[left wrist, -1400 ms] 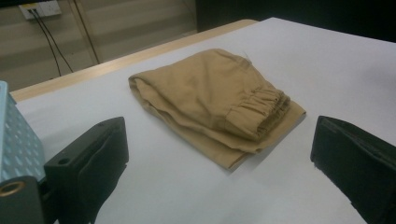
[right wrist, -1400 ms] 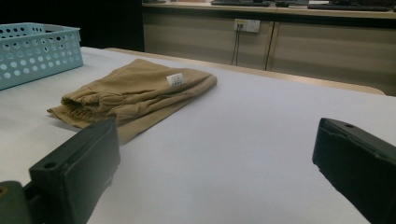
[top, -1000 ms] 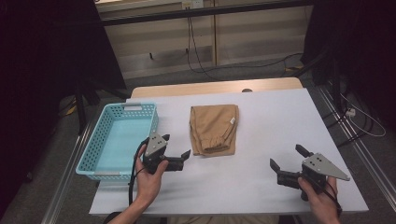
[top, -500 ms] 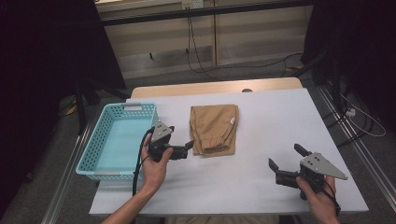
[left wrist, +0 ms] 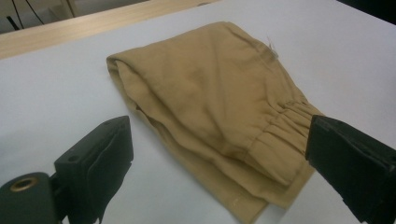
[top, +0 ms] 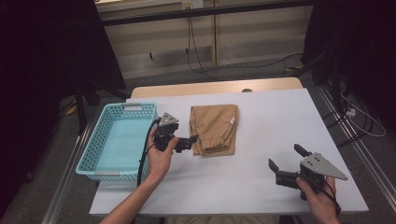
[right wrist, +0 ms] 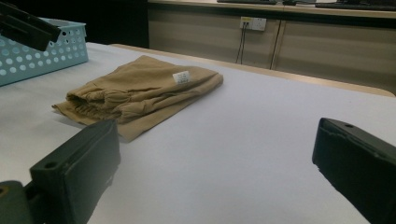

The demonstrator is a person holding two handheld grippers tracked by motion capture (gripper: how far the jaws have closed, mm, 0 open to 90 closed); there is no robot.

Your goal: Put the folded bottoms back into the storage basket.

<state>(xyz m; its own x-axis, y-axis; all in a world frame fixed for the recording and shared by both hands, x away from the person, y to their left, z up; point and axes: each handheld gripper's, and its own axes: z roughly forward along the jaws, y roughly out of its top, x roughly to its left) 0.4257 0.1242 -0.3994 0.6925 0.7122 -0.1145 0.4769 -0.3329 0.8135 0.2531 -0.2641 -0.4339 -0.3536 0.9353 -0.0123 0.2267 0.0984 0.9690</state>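
Resting low near the table's front edge, well apart from the folded tan pants, the right gripper has its black blocky jaws spread wide, grasping nothing. Farther in, the left gripper sits just beside the pants' stretchy gathered end, jaws wide apart too. The soft cloth lies flat on the smooth white table. Left of the pants stands a light blue plastic basket full of little holes.

White tag on the folded trousers: print too small to read
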